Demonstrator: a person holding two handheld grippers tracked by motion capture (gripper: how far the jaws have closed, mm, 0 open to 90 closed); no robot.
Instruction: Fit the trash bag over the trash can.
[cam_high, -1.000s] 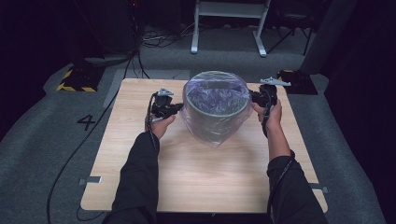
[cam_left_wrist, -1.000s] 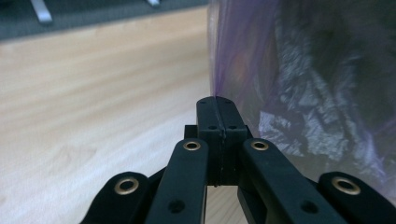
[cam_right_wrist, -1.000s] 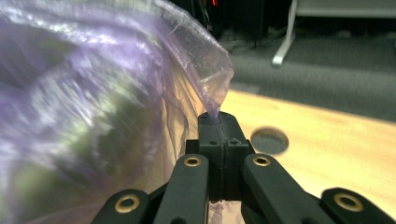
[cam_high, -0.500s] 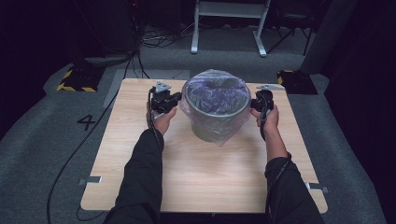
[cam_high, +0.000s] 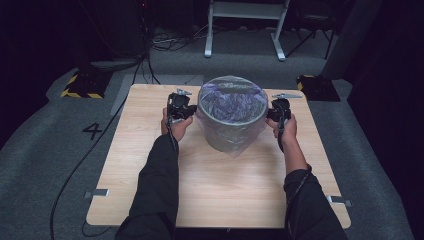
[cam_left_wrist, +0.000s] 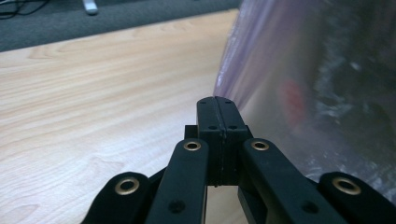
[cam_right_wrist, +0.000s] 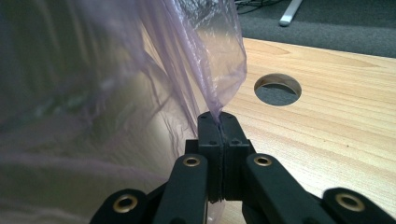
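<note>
Both my grippers pinch the bag at the bin's sides.

My right gripper (cam_right_wrist: 218, 122) is clamped on a fold of the thin purple bag (cam_right_wrist: 140, 70); my left gripper (cam_left_wrist: 217, 106) is closed tight at the bag's edge, film between its pads unclear. The grey bin (cam_high: 231, 131) stands mid-table (cam_high: 215, 195), bag lining it and draped over its rim. A second ago the bag ballooned higher; now it sits lower.

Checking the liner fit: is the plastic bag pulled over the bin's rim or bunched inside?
Pulled over: the plastic bag drapes outside the bin.
</note>
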